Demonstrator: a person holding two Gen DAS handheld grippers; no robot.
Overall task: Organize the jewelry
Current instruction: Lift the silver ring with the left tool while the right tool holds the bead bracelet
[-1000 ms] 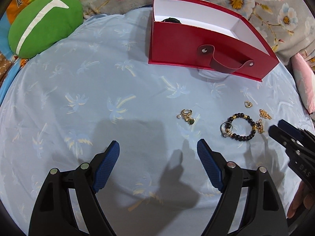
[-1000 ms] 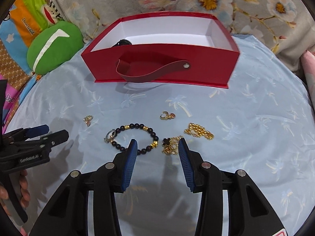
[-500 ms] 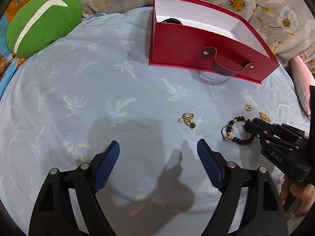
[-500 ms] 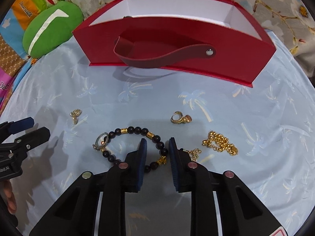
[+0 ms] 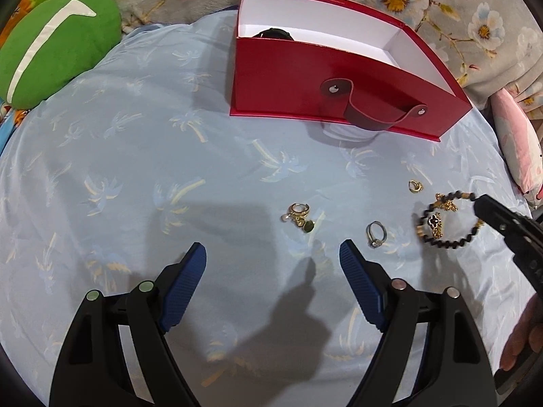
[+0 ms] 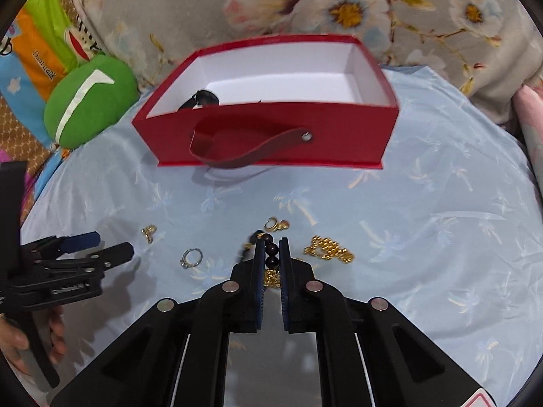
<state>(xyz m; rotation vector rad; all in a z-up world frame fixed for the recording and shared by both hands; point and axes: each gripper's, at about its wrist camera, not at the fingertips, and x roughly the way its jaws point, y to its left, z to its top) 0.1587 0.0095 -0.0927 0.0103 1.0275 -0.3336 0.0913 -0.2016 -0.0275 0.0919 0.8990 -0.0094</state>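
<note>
My right gripper (image 6: 271, 247) pinches the black bead bracelet (image 6: 271, 260) between its blue pads, the jaws still closing tight on the beads. In the left wrist view the bracelet (image 5: 444, 242) hangs as a loop from the right gripper (image 5: 482, 207), above the cloth. A gold clover chain (image 5: 435, 221) shows inside the loop; whether it hangs along I cannot tell. On the cloth lie a silver ring (image 5: 376, 234), gold earrings (image 5: 300, 215), a small gold ring (image 5: 414, 186) and a gold chain (image 6: 327, 249). My left gripper (image 5: 271, 254) stands open, holding nothing.
The red box (image 6: 339, 135) with a strap handle stands open at the back of the blue palm-print cloth (image 5: 135, 169), with a black item (image 6: 203, 98) in its left corner. A green cushion (image 5: 51, 44) lies far left, floral bedding behind, a pink pillow (image 5: 516, 142) to the right.
The right gripper shut on the bead bracelet and raised it off the cloth. The silver ring that lay against the beads now lies alone. The left gripper stayed open and in place.
</note>
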